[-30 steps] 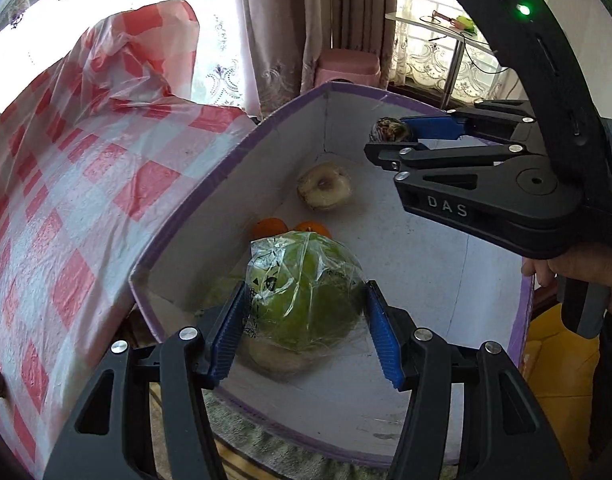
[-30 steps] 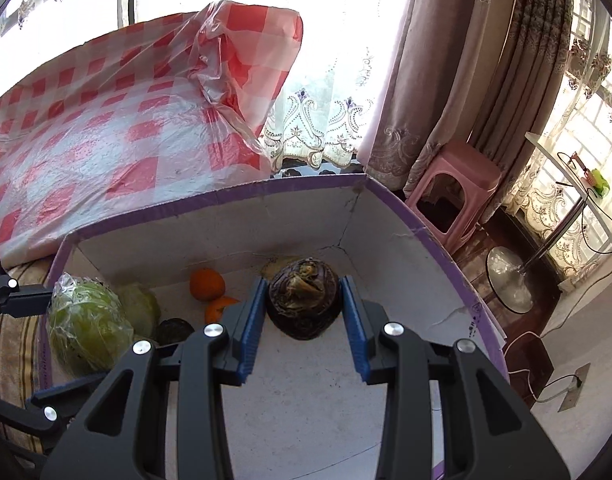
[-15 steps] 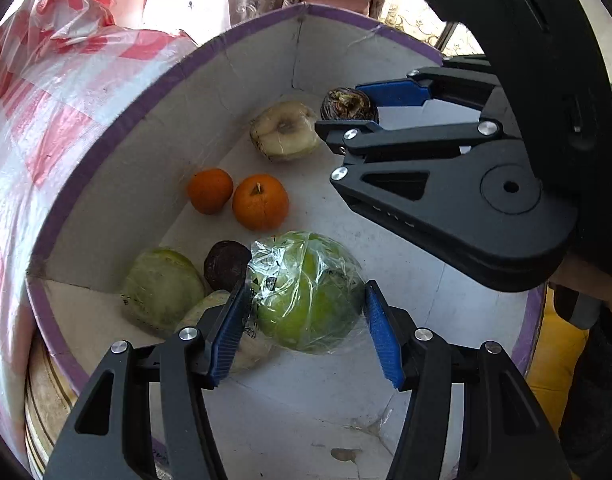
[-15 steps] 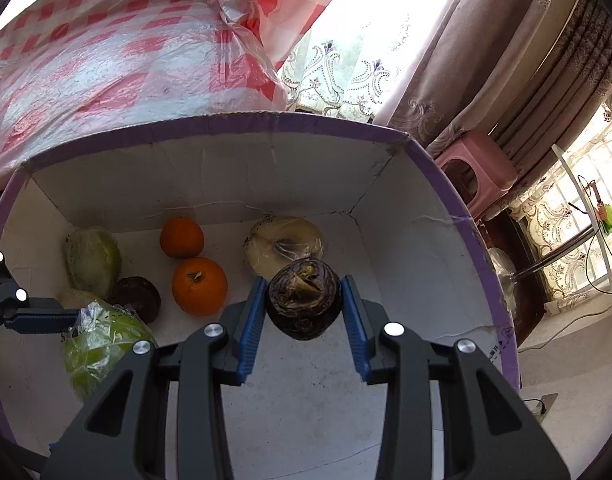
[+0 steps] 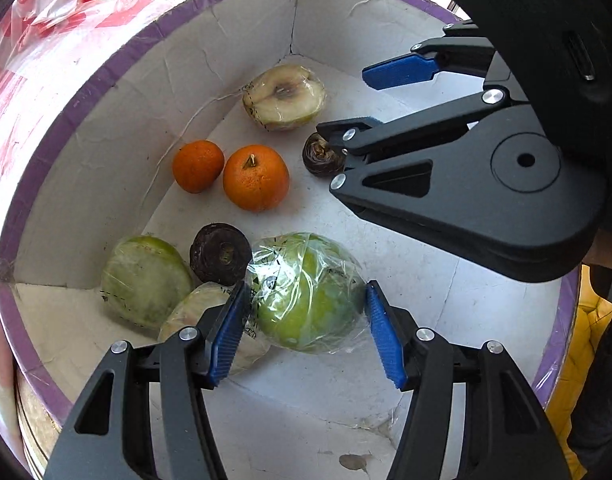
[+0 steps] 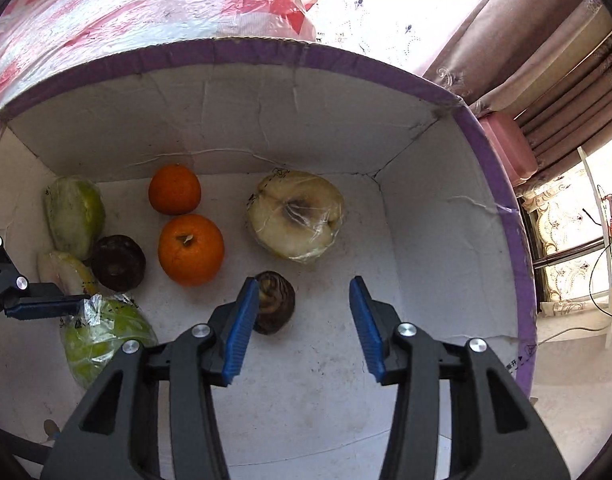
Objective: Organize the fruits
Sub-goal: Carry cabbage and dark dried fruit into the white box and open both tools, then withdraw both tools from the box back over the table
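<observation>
Orange fruits: two | left gripper jaws opening around wrapped green fruit | right gripper jaws opening, released

Ahead of the right gripper the box floor is free on its right side; the cut fruit half and large orange block forward-left.

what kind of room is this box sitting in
Probably a home living or dining room: draped curtains over a bright window, a pink plastic stool, and a checked plastic table cover behind the cardboard box.
</observation>
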### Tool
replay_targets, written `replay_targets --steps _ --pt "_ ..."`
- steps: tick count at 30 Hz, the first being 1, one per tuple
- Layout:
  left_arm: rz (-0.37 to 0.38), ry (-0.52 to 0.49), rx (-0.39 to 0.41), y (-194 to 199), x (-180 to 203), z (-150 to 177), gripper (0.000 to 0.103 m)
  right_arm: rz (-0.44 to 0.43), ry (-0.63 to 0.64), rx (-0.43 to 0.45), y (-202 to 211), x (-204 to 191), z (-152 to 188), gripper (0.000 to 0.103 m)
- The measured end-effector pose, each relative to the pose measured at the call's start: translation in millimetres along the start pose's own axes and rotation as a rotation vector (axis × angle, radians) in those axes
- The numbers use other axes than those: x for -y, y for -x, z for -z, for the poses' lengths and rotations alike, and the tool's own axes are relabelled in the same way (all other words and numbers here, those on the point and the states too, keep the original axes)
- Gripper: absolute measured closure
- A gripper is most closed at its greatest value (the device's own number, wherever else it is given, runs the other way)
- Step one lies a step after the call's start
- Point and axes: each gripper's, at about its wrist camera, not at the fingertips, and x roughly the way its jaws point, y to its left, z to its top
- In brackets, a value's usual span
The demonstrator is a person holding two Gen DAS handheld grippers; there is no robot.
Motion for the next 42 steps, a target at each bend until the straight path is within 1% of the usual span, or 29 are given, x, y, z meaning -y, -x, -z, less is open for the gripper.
replay_targets --steps 2,5,7,9,12,16,18,27,32,34,37,38,42 --pt "-0.008 -0.001 0.007 -1 1 -1 0.040 0.001 -0.002 0.005 0 0 0 0.047" --pt "-0.008 0.004 0.013 -1 2 -3 0.039 0.003 -0.004 0.010 0 -1 1 0.044" --pt "-0.005 0.014 0.023 0 0 -4 0.039 0.003 -0.002 0.020 3 -2 2 0.039" --pt "0.011 0.019 0.038 1 -2 -4 0.038 0.007 0.003 0.035 7 -2 2 0.029" --pt "0.033 0.028 0.080 9 -8 0 0.037 0.022 0.006 0.051 12 -5 7 0.025" --pt "0.038 0.040 0.166 27 -7 7 0.033 0.018 -0.026 0.107 28 -5 11 0.024" --pt "0.033 0.044 0.197 35 -9 11 0.033 0.013 -0.048 0.137 37 -1 13 0.022" --pt "-0.011 0.086 0.330 75 -15 33 0.033 0.011 -0.129 0.278 76 6 24 0.022" --pt "-0.046 0.110 0.378 92 -26 48 0.033 -0.036 -0.211 0.353 97 10 31 0.021" --pt "-0.059 0.129 0.391 101 -31 55 0.033 -0.034 -0.234 0.373 103 10 34 0.019" --pt "-0.081 0.159 0.411 111 -42 65 0.033 -0.043 -0.251 0.404 112 2 35 0.018" --pt "-0.093 0.167 0.419 117 -46 73 0.033 -0.052 -0.250 0.413 114 -1 34 0.017" --pt "-0.158 0.210 0.447 132 -67 93 0.032 -0.081 -0.250 0.464 126 -17 30 0.017"
